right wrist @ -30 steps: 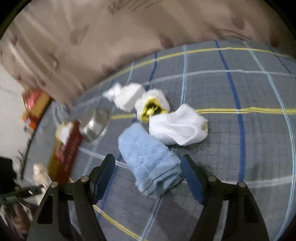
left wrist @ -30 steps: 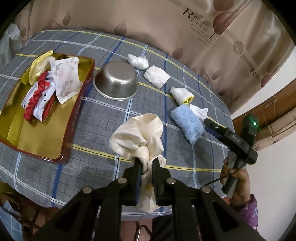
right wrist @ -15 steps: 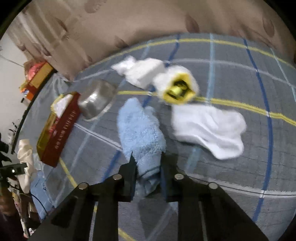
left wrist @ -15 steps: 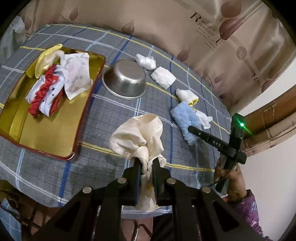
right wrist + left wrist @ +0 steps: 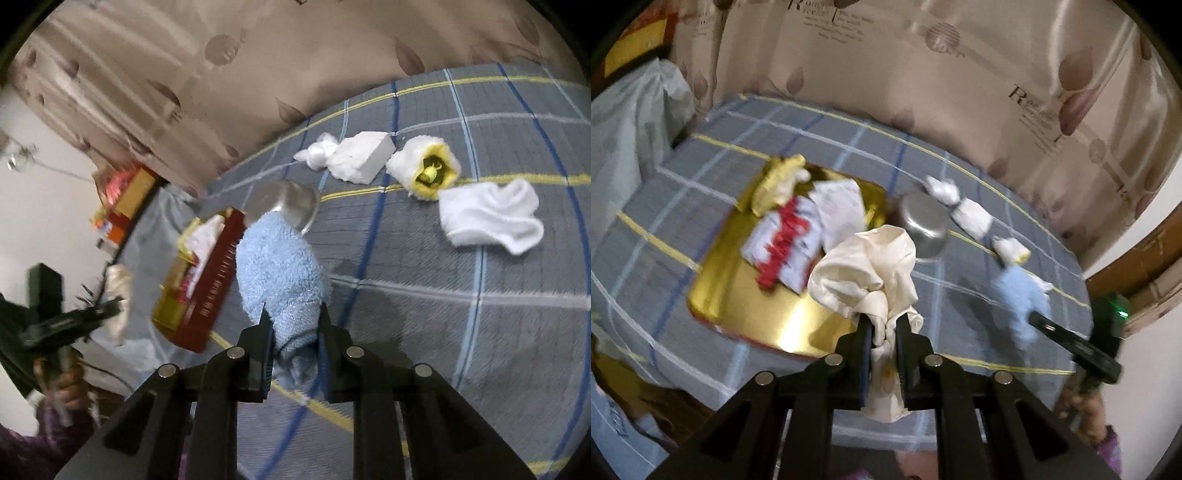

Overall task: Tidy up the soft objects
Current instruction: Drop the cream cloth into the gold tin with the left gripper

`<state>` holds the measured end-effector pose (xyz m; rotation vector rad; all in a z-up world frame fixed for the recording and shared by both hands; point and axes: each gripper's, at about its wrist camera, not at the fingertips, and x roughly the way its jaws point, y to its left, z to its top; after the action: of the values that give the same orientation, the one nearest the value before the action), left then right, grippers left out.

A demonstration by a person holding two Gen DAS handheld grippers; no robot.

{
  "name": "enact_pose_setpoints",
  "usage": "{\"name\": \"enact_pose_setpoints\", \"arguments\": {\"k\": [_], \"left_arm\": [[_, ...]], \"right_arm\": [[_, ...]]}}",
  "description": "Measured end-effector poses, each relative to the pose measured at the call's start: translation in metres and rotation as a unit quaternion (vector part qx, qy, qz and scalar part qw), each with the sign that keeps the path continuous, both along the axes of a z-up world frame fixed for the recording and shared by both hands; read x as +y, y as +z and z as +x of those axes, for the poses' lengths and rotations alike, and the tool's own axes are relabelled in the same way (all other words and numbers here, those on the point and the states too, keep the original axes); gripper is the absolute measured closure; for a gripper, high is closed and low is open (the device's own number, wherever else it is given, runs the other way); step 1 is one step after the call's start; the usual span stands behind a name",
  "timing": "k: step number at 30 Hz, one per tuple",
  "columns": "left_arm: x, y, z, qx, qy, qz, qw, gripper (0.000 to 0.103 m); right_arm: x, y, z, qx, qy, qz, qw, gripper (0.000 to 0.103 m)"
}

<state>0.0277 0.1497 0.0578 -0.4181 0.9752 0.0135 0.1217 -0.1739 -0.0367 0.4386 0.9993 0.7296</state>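
Left hand-held gripper (image 5: 882,328) pinching cream cloth (image 5: 866,275); right hand-held gripper (image 5: 293,325) pinching blue towel (image 5: 279,266). Carry over gold tray (image 5: 738,295), release low onto bare floor.

A steel bowl (image 5: 923,230) sits upturned at two o'clock of the gold tray (image 5: 731,295) on the plaid tablecloth (image 5: 960,306).

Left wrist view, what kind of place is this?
Probably a room in a home: a table under a plaid tablecloth, a leaf-print curtain behind it, and a gold tray of small clothes beside a steel bowl.
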Motion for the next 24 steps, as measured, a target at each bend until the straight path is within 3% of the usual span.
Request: {"name": "enact_pose_setpoints", "arguments": {"k": [6,12,14,16,19,24], "left_arm": [[0.022,-0.019,0.038,0.004,-0.019,0.044,0.9988,0.082],[0.03,-0.055,0.08,0.026,-0.05,0.036,0.9977,0.078],[0.027,-0.061,0.086,0.026,-0.052,0.06,0.9965,0.06],[0.023,-0.065,0.091,0.023,-0.061,0.085,0.9942,0.052],[0.016,-0.071,0.096,0.013,-0.08,0.11,0.9906,0.051],[0.023,-0.065,0.092,-0.001,-0.074,0.07,0.9947,0.051]], "right_arm": [[0.006,0.007,-0.013,0.004,-0.002,0.021,1.0,0.084],[0.007,0.017,-0.017,-0.001,-0.008,0.025,1.0,0.084],[0.009,0.021,-0.017,-0.002,-0.005,0.027,1.0,0.084],[0.013,0.024,-0.017,-0.007,-0.002,0.023,1.0,0.084],[0.02,0.026,-0.018,-0.009,0.006,0.021,1.0,0.084],[0.027,0.026,-0.02,-0.009,0.012,0.027,1.0,0.084]]}}
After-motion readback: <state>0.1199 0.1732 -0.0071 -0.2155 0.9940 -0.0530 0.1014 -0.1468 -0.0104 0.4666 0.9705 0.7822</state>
